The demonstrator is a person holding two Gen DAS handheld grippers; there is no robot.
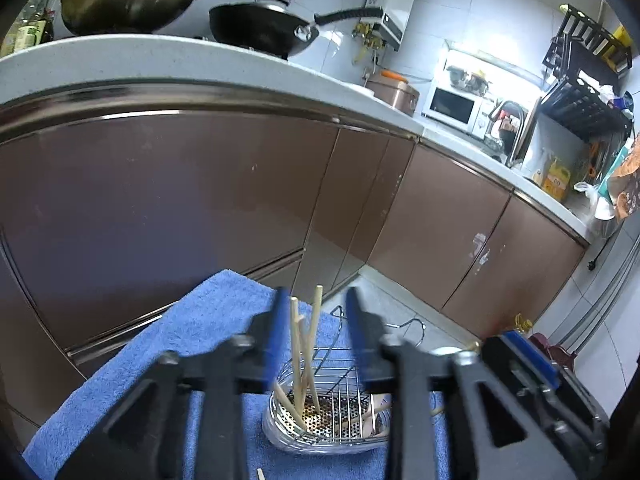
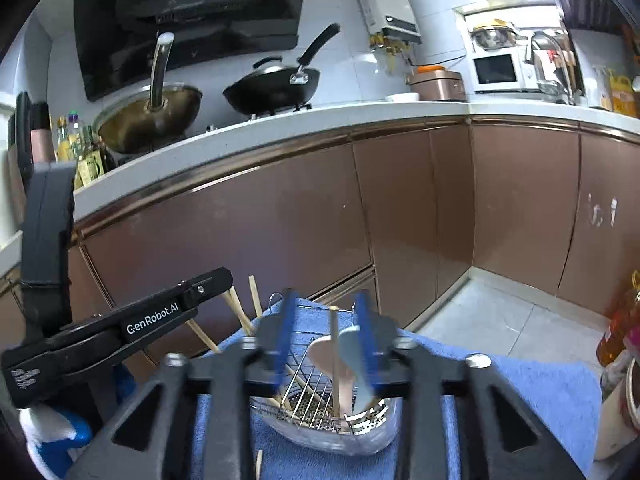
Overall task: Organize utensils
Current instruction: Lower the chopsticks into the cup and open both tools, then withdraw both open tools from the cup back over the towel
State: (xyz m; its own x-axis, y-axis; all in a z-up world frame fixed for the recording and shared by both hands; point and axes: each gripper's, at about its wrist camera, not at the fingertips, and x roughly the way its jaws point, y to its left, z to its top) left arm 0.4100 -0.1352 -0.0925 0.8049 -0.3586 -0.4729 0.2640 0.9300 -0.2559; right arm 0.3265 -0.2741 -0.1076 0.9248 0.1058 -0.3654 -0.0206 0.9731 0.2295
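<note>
Wire utensil rack, 4 pale chopsticks upright inside

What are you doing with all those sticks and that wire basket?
A person is sorting utensils with two handheld grippers. The metal drainer basket sits on a blue towel and already holds wooden chopsticks and a spoon. Both the left gripper and right gripper hover above it, jaws open, gripping nothing.
</note>
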